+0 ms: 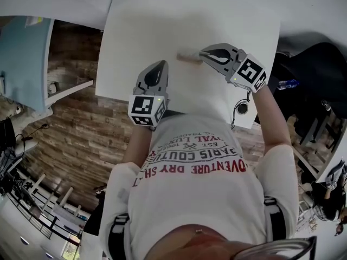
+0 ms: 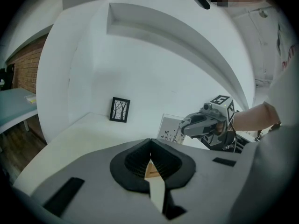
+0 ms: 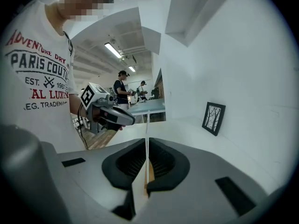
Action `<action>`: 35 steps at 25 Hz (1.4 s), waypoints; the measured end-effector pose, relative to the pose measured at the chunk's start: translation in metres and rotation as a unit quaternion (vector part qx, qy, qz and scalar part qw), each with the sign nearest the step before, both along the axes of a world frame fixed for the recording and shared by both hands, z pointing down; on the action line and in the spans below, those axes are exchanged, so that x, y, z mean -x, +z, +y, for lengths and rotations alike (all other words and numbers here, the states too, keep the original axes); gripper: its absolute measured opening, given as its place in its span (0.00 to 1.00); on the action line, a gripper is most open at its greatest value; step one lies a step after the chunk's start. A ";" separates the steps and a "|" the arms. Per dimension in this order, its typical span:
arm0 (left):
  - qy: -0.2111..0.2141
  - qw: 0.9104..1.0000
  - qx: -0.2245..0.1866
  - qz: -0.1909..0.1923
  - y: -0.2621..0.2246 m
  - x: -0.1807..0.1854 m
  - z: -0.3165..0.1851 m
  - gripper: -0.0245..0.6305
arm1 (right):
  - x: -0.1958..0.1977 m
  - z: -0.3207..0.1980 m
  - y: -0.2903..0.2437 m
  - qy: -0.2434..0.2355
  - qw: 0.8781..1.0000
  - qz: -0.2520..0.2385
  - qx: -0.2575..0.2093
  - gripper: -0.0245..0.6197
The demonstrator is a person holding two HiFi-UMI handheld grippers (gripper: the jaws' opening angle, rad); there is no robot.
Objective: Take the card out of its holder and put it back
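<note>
A pale card with small dark butterfly prints stands upright over the white table. My right gripper is shut on its right edge. In the right gripper view the card shows edge-on as a thin white line between the jaws of the right gripper. In the head view a tan strip, apparently the wooden holder, lies at those fingertips; whether the card sits in it I cannot tell. My left gripper hovers to the left of the card, pointing at the table, with the jaws of the left gripper together and holding nothing.
A small black picture frame with a tree drawing stands at the table's far edge against the white wall, also seen as the frame in the right gripper view. Other people stand by a bluish table in the background. The floor left of the table is wood.
</note>
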State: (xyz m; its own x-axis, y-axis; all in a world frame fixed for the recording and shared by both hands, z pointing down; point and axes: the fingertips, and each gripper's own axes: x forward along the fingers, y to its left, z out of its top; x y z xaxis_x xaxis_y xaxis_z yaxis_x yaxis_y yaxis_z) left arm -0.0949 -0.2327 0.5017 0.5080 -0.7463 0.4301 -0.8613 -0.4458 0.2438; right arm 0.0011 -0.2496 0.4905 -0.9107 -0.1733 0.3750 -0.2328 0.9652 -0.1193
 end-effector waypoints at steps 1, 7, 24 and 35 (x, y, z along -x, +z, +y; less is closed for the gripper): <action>-0.002 1.000 -0.001 0.000 0.000 0.000 0.000 0.07 | -0.001 0.000 0.001 -0.001 1.000 -0.001 0.001 0.09; -0.006 1.000 -0.002 -0.002 -0.002 0.000 -0.004 0.07 | -0.005 -0.005 0.004 -0.002 1.000 0.001 0.000 0.09; -0.005 1.000 -0.003 -0.008 0.001 0.000 -0.016 0.07 | -0.005 -0.004 0.005 -0.026 1.000 0.003 0.005 0.09; -0.002 1.000 0.002 -0.016 0.007 0.003 -0.019 0.07 | -0.005 -0.004 0.034 -0.027 0.999 0.020 0.014 0.09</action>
